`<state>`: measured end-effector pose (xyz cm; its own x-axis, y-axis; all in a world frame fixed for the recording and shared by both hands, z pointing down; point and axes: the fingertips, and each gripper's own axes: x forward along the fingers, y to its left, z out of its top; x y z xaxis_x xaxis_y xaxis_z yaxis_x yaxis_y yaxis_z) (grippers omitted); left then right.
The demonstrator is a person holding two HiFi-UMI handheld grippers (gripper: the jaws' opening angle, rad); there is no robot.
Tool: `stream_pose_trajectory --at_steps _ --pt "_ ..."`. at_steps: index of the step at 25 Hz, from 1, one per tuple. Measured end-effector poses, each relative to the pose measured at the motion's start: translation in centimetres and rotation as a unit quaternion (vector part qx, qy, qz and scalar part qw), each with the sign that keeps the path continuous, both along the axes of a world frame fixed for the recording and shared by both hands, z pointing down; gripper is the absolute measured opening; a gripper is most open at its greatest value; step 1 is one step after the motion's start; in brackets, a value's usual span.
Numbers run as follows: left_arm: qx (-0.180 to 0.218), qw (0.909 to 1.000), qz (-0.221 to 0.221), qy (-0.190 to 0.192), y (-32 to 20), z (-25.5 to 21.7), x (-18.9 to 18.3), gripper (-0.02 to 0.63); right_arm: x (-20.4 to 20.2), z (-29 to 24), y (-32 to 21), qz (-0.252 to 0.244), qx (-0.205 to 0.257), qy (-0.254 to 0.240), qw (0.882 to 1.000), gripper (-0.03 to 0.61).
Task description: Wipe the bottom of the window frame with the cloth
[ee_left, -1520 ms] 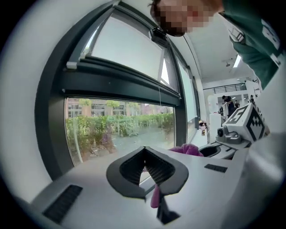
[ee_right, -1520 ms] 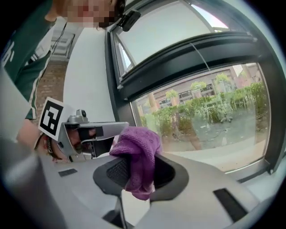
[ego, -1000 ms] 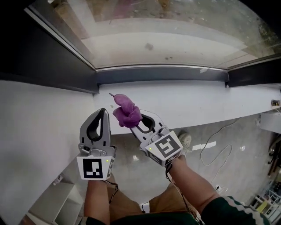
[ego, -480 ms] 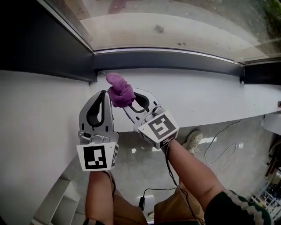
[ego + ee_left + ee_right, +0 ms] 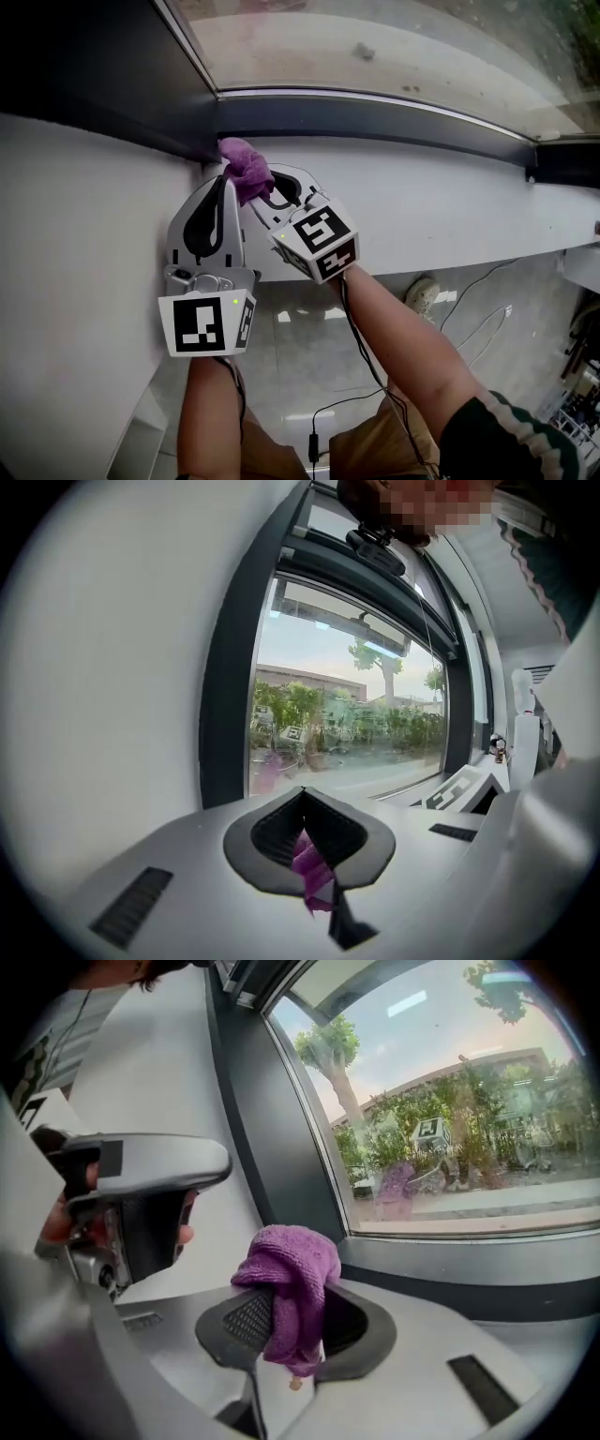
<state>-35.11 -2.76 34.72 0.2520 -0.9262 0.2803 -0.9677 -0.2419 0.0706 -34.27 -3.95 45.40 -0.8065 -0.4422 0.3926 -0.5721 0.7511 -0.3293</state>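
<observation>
A bunched purple cloth (image 5: 242, 165) is clamped in my right gripper (image 5: 253, 184), which is shut on it. The cloth presses into the left corner where the dark bottom rail of the window frame (image 5: 394, 117) meets the white sill (image 5: 431, 197). In the right gripper view the cloth (image 5: 292, 1274) bulges over the jaws, with the rail (image 5: 459, 1274) just beyond. My left gripper (image 5: 223, 187) lies close beside the right one, shut and holding nothing. In the left gripper view a sliver of the cloth (image 5: 309, 864) shows past the left gripper (image 5: 309, 841).
A white wall (image 5: 75, 244) runs down the left, with the dark upright of the frame (image 5: 112, 66) above it. Glass (image 5: 403, 47) sits behind the rail. Far below the sill are a tiled floor, a white cable (image 5: 473, 300) and a shoe (image 5: 424, 291).
Both grippers moved up and left across the sill. The cloth went from over the sill's front edge to the left corner against the bottom rail. Jaw states are unchanged.
</observation>
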Motion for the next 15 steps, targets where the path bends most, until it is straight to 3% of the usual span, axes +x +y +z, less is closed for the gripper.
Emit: stream_pose_trajectory --at_steps 11,15 --pt "-0.005 0.9998 0.004 0.019 -1.9 2.6 -0.7 0.009 -1.4 3.6 -3.2 0.019 -0.032 0.030 0.999 0.109" --pt "-0.007 0.9999 0.011 -0.007 -2.6 3.2 -0.4 0.009 -1.7 4.3 -4.2 0.020 -0.036 0.041 0.998 0.109"
